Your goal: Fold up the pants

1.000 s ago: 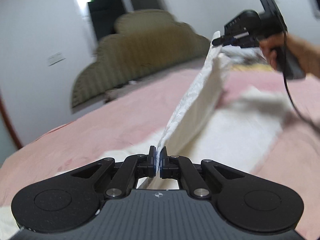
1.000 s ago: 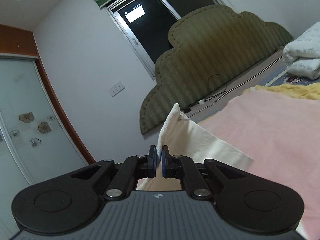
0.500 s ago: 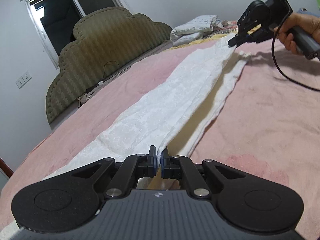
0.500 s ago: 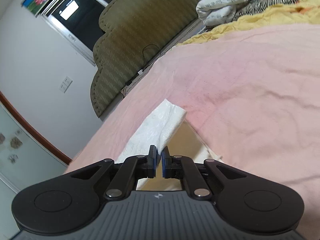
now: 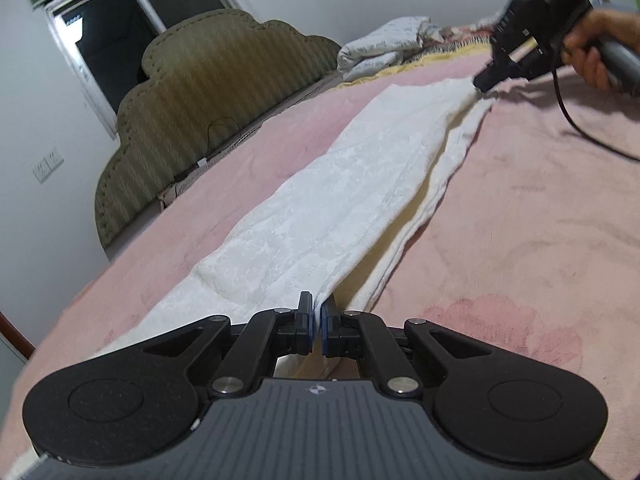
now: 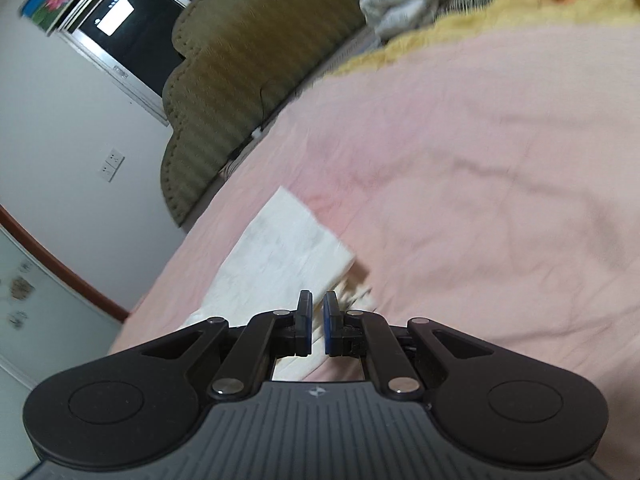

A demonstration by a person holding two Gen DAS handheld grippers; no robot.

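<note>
On the pink bedspread (image 5: pixel 520 208) the white pants (image 5: pixel 340 200) lay stretched lengthwise, the left gripper (image 5: pixel 316 320) pinched on the near end and the right gripper (image 6: pixel 317 322), in a hand (image 5: pixel 592 52), clamped on the far end.

The pink bed (image 5: pixel 520 208) lies bare to the right of the white pants (image 5: pixel 340 184), giving open passage there. A padded headboard (image 5: pixel 208 92) walls the left side, and piled bedding (image 5: pixel 384 48) blocks the far end.
</note>
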